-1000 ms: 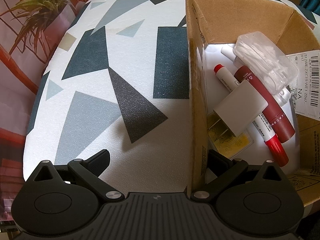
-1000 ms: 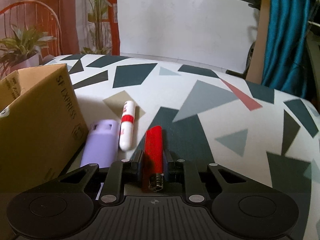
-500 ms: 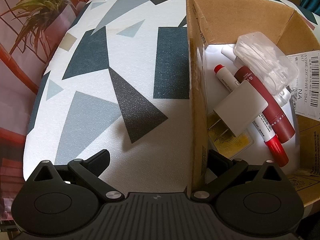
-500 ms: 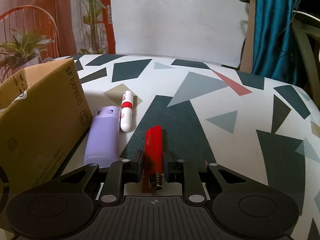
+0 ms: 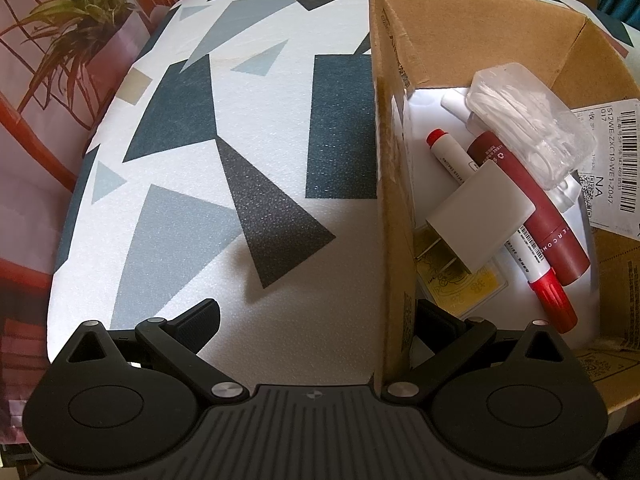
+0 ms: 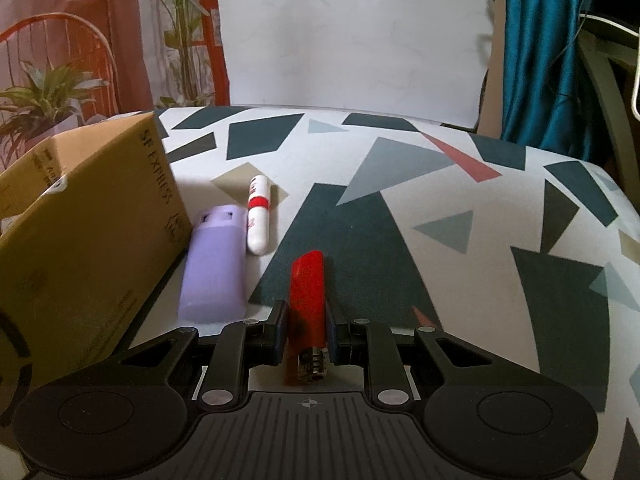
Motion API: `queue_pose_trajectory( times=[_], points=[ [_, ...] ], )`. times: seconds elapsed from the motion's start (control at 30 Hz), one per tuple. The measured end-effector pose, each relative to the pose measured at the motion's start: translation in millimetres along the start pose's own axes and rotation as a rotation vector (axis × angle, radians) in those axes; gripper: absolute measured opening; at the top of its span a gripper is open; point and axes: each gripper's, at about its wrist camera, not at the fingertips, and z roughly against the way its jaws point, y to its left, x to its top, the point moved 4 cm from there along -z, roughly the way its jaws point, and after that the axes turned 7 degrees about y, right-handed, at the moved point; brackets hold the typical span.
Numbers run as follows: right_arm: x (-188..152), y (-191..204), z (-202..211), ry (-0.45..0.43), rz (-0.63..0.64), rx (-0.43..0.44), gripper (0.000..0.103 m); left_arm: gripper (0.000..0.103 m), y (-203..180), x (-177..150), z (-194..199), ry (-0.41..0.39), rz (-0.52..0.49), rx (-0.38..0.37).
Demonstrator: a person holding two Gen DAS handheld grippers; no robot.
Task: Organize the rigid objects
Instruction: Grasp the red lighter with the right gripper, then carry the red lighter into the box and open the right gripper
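- Right tool (image 6: 306,330): jaws clamped on the red lighter (image 6: 307,292) near its metal head, body pointing forward over the patterned desk (image 6: 460,208). Maintain this clamp pressure; the lighter is slick and narrow and could pivot if the hold eases.
- Left tool (image 5: 318,324): jaws wide apart, straddling the near wall of the cardboard box (image 5: 390,208), one finger outside, one inside. Whether either touches the wall cannot be told. Use it to steady the box during the drop.
- Carry the lighter up over the box rim before turning it down, to avoid knocking the wall.
- Release over a bare part of the box floor, away from the white charger (image 5: 480,216) and markers (image 5: 548,292).
- Remaining on the desk beside the box: purple case (image 6: 214,264), white tube (image 6: 259,214). Collect these next.
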Motion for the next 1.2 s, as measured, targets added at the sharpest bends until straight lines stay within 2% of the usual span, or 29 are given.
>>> queue_pose_trajectory(
  times=[0.17, 0.43, 0.53, 0.57, 0.7, 0.9, 1.2],
  points=[
    [-0.9, -0.7, 2.5, 0.007, -0.021, 0.009, 0.019, 0.103, 0.0, 0.0, -0.2, 0.001, -0.001, 0.001],
    [-0.1, 2.4, 2.1, 0.014, -0.008, 0.017, 0.025, 0.103, 0.3, -0.3, -0.4, -0.001, 0.005, 0.000],
    [-0.5, 2.6, 2.3, 0.013, -0.002, 0.005, 0.022, 0.103, 0.4, -0.3, -0.5, -0.001, 0.005, 0.000],
    [-0.4, 1.9, 2.5, 0.011, -0.005, -0.003, 0.018, 0.103, 0.2, -0.3, -0.5, -0.001, 0.005, 0.000],
    [-2.0, -0.1, 4.9, -0.004, -0.031, 0.021, 0.017, 0.103, 0.0, 0.2, -0.5, -0.001, 0.006, -0.001],
    [9.5, 7.2, 18.0, -0.060, -0.026, 0.058, 0.017, 0.103, -0.4, 0.4, -0.7, -0.001, 0.007, 0.000],
    [49.1, 34.0, 51.1, -0.192, 0.014, 0.160, 0.017, 0.103, -0.4, 0.6, -0.7, -0.001, 0.007, 0.001]
  ],
)
